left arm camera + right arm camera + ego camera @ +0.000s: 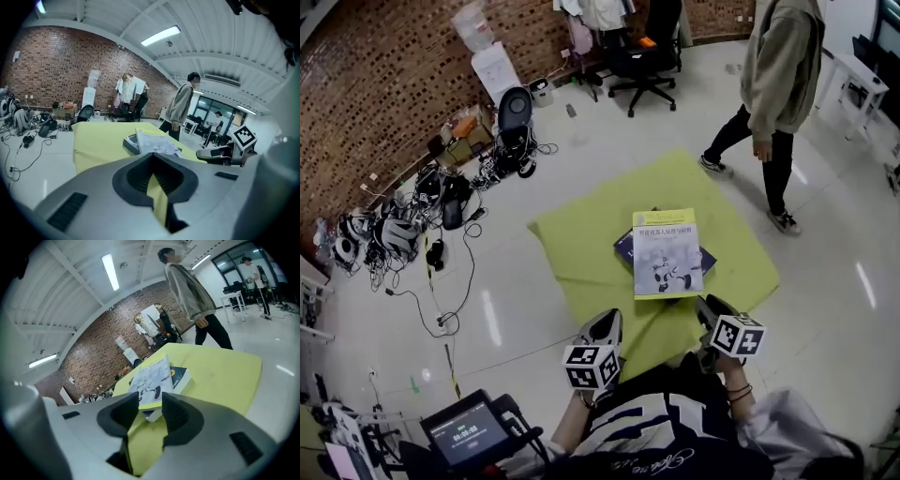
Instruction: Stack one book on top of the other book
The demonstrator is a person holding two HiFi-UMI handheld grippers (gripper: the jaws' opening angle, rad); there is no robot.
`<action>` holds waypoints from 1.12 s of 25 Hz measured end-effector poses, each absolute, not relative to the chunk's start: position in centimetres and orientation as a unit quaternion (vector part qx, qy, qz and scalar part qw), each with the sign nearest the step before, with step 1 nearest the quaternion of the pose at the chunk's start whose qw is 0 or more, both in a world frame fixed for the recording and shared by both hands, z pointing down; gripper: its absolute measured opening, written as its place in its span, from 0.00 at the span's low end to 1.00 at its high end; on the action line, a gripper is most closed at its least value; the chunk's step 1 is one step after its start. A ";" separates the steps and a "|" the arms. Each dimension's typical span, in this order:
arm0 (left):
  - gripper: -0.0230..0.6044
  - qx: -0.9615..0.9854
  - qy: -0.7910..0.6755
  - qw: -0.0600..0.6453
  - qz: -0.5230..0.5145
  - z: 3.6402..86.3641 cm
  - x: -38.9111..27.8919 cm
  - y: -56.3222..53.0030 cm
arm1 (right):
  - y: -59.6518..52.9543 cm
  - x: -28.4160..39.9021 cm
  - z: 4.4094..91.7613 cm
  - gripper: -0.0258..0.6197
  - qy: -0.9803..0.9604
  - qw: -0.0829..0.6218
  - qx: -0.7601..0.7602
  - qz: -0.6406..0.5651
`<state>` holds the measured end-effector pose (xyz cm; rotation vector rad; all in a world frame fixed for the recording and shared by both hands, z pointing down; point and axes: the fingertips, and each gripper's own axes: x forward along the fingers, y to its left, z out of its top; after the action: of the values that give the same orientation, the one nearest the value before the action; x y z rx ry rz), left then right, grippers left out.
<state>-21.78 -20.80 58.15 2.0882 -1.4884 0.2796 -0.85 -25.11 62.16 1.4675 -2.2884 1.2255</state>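
Note:
A yellow-and-white book (666, 253) lies on top of a dark blue book (623, 249) in the middle of a table under a yellow-green cloth (581, 234). Both grippers hang off the near edge, short of the books. My left gripper (607, 319) has its jaws closed to a thin slit with nothing in them; through it only cloth shows. My right gripper (705, 305) is open and empty. In the right gripper view the top book (152, 378) and the dark book (180, 376) lie just beyond its jaws (150, 401). The left gripper view shows the stack (154, 140) further off, past its jaws (151, 164).
A person (778, 75) stands on the floor beyond the table's far right corner. An office chair (642, 56) is at the back. Helmets, bags and cables (394, 230) lie along the brick wall on the left. A small screen device (469, 431) sits near my body.

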 end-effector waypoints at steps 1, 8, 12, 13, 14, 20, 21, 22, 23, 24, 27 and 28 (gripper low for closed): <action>0.04 0.786 -0.543 0.276 0.107 58.1 -20.9 -20.7 | -24.3 -1.1 61.4 0.27 -0.768 0.068 0.486 0.411; 0.04 0.819 -0.499 0.258 0.112 57.5 -15.7 -17.7 | -17.9 -1.2 58.6 0.13 -0.795 0.040 0.464 0.390; 0.04 0.827 -0.488 0.256 0.115 55.9 -13.5 -17.3 | -16.7 -0.3 56.7 0.05 -0.797 0.041 0.463 0.385; 0.04 0.828 -0.486 0.256 0.114 55.4 -12.9 -17.2 | -16.3 -0.1 56.2 0.04 -0.798 0.042 0.462 0.386; 0.04 0.829 -0.485 0.255 0.113 55.0 -12.3 -16.8 | -15.5 0.3 55.7 0.04 -0.799 0.043 0.459 0.386; 0.04 0.834 -0.477 0.254 0.113 56.2 -7.2 -4.7 | -2.4 4.0 57.3 0.04 -0.802 0.043 0.452 0.388; 0.04 0.834 -0.475 0.257 0.117 56.5 -6.5 -3.5 | -1.2 4.4 57.4 0.04 -0.802 0.044 0.451 0.390; 0.04 0.833 -0.473 0.261 0.121 56.6 -6.1 -2.5 | -0.5 4.8 57.3 0.04 -0.801 0.044 0.450 0.393; 0.04 0.832 -0.471 0.265 0.125 56.7 -5.7 -1.6 | 0.2 5.1 57.1 0.04 -0.799 0.044 0.450 0.396; 0.04 0.832 -0.468 0.268 0.131 56.8 -5.3 -0.4 | 1.2 5.4 56.9 0.04 -0.798 0.043 0.450 0.398; 0.04 0.833 -0.463 0.265 0.145 56.7 -4.5 4.2 | 5.2 6.4 56.8 0.04 -0.795 0.037 0.453 0.403; 0.04 0.833 -0.464 0.264 0.147 56.7 -4.5 5.5 | 6.4 6.6 56.9 0.04 -0.793 0.033 0.453 0.405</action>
<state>-4.48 5.49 56.67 2.2516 -1.2542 0.3970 6.60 6.36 56.90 1.3937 -2.4415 1.2476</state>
